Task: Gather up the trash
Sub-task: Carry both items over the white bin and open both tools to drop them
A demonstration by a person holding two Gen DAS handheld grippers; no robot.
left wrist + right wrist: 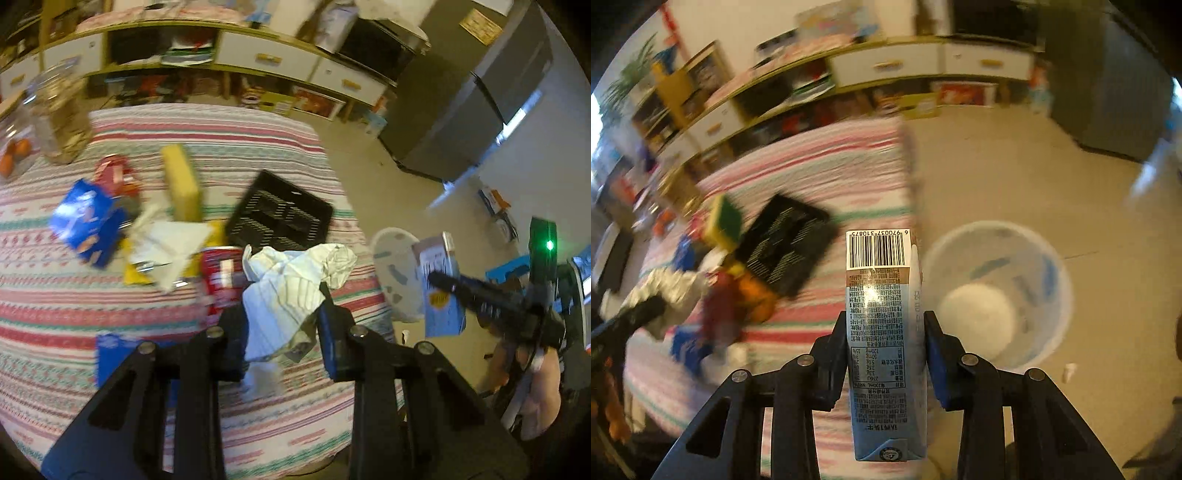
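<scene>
**Carton over the table edge, tissue wad between the other tongs**

Right tongs (pixel 886 354) are clamped on a blue milk carton (pixel 884 332), pads pressing its two narrow sides so the barcode end points forward and the printed face stays up; held that way, I judge it can simply be let go lengthwise. The carton hangs over the table's right edge, with the white waste bin (pixel 997 295) on the floor just beyond and below it, mouth open and mostly bare inside. Nothing stands between carton and bin, so the path looks free.

Left tongs (pixel 282 325) have their pads on either side of a crumpled white tissue wad (pixel 295 284). Whether they pinch it or only flank it I cannot tell.

More litter lies on the striped tablecloth (pixel 258 424): a red can (pixel 221 277) touching the wad's left side, a blue box (pixel 88 221), a flat white napkin (pixel 166 243), a yellow sponge (pixel 183 184) standing on edge. A black crate (pixel 280 214) sits just behind the wad, near the table's right edge, so room on that side is tight.
</scene>
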